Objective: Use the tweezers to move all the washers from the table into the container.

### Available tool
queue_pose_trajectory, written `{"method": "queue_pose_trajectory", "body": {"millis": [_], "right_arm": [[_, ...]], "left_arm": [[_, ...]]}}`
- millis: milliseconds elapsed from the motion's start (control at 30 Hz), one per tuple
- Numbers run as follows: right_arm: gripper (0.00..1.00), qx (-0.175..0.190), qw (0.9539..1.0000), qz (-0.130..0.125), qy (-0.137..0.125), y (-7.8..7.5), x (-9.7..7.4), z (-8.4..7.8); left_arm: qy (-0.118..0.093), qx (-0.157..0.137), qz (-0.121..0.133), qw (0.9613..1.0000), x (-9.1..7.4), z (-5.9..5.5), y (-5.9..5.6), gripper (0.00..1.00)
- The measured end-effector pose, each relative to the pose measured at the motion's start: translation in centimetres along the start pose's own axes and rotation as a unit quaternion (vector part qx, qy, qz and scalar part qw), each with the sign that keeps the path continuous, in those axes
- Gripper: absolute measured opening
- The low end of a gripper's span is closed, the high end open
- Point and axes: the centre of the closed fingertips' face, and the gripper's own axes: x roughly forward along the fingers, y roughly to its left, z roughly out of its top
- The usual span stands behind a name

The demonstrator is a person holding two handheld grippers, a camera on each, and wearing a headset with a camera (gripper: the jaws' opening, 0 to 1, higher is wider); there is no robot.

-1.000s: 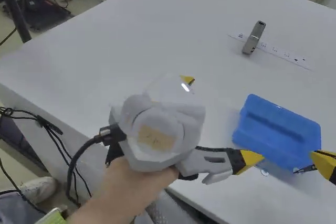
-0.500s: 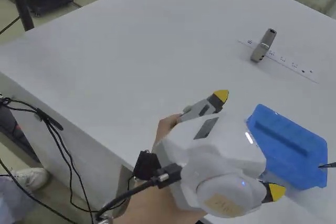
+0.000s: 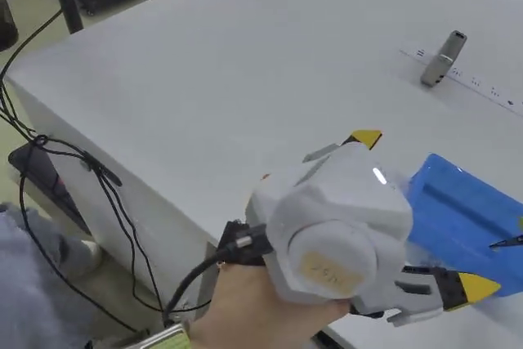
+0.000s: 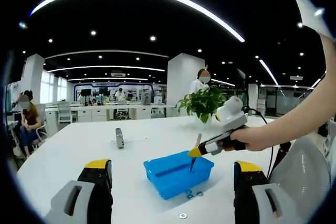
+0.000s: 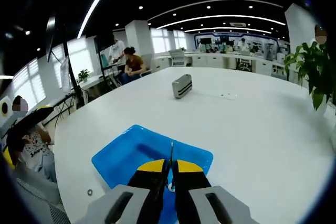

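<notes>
The blue container [image 3: 458,210] [image 4: 177,172] [image 5: 137,155] lies near the table's front edge. My left gripper [image 3: 422,212] [image 4: 172,165] is open, with nothing between its jaws, and faces the container from close by. My right gripper [image 5: 169,167] [image 4: 202,149] is shut on the thin tweezers [image 5: 171,157] [image 4: 192,157] [image 3: 507,242], whose tip points down into the container. Small washers [image 4: 192,194] lie on the table beside the container's near corner, another washer [image 4: 182,215] lies closer to the left gripper, and one washer [image 5: 90,192] lies off its left corner in the right gripper view.
A grey metal block [image 3: 444,58] [image 4: 119,140] [image 5: 182,85] stands by a flat power strip [image 3: 482,83] toward the far side. The table edge [image 3: 155,194] drops to cables and floor on the left. People sit and stand in the office behind.
My left gripper has turned and moved right, closer to the container, and stays open. The head view has shifted. The tweezers stay at the container's right side.
</notes>
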Motion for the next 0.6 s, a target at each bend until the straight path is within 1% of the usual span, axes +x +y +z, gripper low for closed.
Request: {"method": "queue_pose_trajectory", "body": {"millis": [100, 133, 200, 267, 300, 400, 433, 500, 600], "right_arm": [[0.02, 0.012, 0.9999, 0.000, -0.006, -0.5, 0.2, -0.1], [0.02, 0.021, 0.9998, -0.007, -0.003, -1.1, 0.3, -0.3], [0.02, 0.022, 0.9997, -0.007, -0.005, -1.2, 0.3, -0.3], [0.02, 0.021, 0.9997, -0.007, -0.001, -1.1, 0.3, -0.5], [0.02, 0.016, 0.9998, -0.010, -0.001, -1.2, 0.2, -0.5], [0.02, 0.020, 0.9998, -0.008, -0.004, -1.2, 0.1, -0.6], [0.03, 0.017, 0.9998, -0.010, 0.002, -1.3, 0.1, -0.9], [0.03, 0.013, 0.9999, -0.009, 0.004, -1.2, 0.1, -1.0], [0.03, 0.015, 0.9999, -0.007, 0.001, -0.5, -0.4, -0.6]], "left_arm": [[0.003, 0.003, -0.003, 1.0000, 0.1, -0.1, -0.1, 0.99], [0.005, 0.005, -0.002, 1.0000, 0.0, -0.2, -0.1, 0.99], [0.007, 0.006, -0.001, 1.0000, 0.0, -0.2, -0.1, 0.99], [0.006, 0.006, 0.000, 1.0000, 0.0, -0.2, 0.0, 0.99], [0.008, 0.006, 0.001, 0.9999, 0.0, -0.3, 0.0, 0.99], [0.015, 0.007, 0.001, 0.9999, 0.0, -0.6, 0.0, 0.99], [0.017, 0.009, 0.001, 0.9998, 0.0, -0.6, 0.0, 0.99], [0.018, 0.010, 0.001, 0.9998, 0.0, -0.6, 0.0, 0.99], [0.017, 0.007, 0.000, 0.9998, 0.0, -0.6, 0.0, 0.99]]}}
